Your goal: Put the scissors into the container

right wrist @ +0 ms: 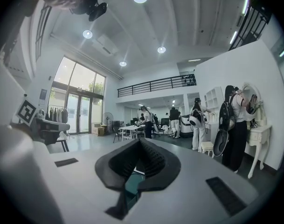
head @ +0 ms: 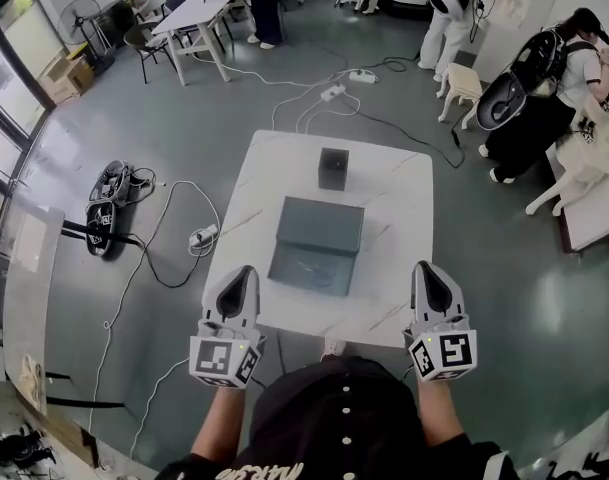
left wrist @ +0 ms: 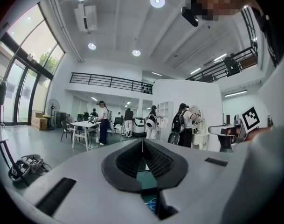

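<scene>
Worktop [head: 404, 183]: white, marble-patterned, standing on a grey floor [head: 184, 118] and carrying 2 things. Container [head: 320, 226]: grey, squarish, sitting near the worktop's middle, with its near part showing a teal surface. Scissors [head: 318, 272]: lying faintly visible on that teal near part in the head view; in the left gripper view, blue handles [left wrist: 152, 203] are showing low down behind the claw, though rim and lid are not separating clearly enough to say more. Small dark box [head: 333, 168]: standing upright just beyond the container, apart from it. Left claw [head: 242, 278]: hovering over the worktop's near left edge, jaws pressing together with nothing between them. Right claw [head: 427, 276]: hovering over the near right edge, jaws likewise meeting and gripping nothing. Both claws are pointing away from the person, well apart, with the container between their lines. White power strip [head: 202, 236]: lying on the floor left of the worktop, with cables trailing from it.
</scene>
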